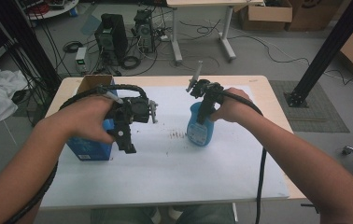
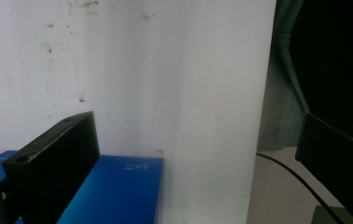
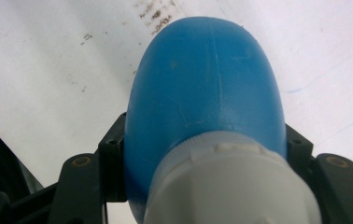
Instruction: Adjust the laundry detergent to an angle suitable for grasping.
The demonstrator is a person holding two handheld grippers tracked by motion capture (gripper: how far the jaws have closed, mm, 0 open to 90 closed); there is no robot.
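Up close, the right gripper view shows the right tongs [image 3: 202,154] clamped on the bottle [image 3: 207,84], one jaw on each side of its blue body just beside the white cap [image 3: 230,182]. In the high view the bottle [image 1: 199,129] stands upright near the middle of the white sheet [image 1: 174,172] that covers the counter [image 1: 268,98], with a label on its side too small to read. A patch of brown specks [image 1: 178,135] lies just to its left.

The left tongs [image 1: 130,128] hang over the blue box [image 1: 90,147] near the sheet's left edge, jaws spread apart with nothing between them. In the left gripper view the box [image 2: 114,191] carries pale printing that seems to read "50", too blurred to be sure.

Between box and bottle the sheet lies bare apart from the specks, and a broad bare stretch runs toward the near edge. Bare wood borders the sheet at the far and right sides. Beyond the far edge, the floor holds computer towers [image 1: 111,35], cables and cardboard boxes [image 1: 265,14].
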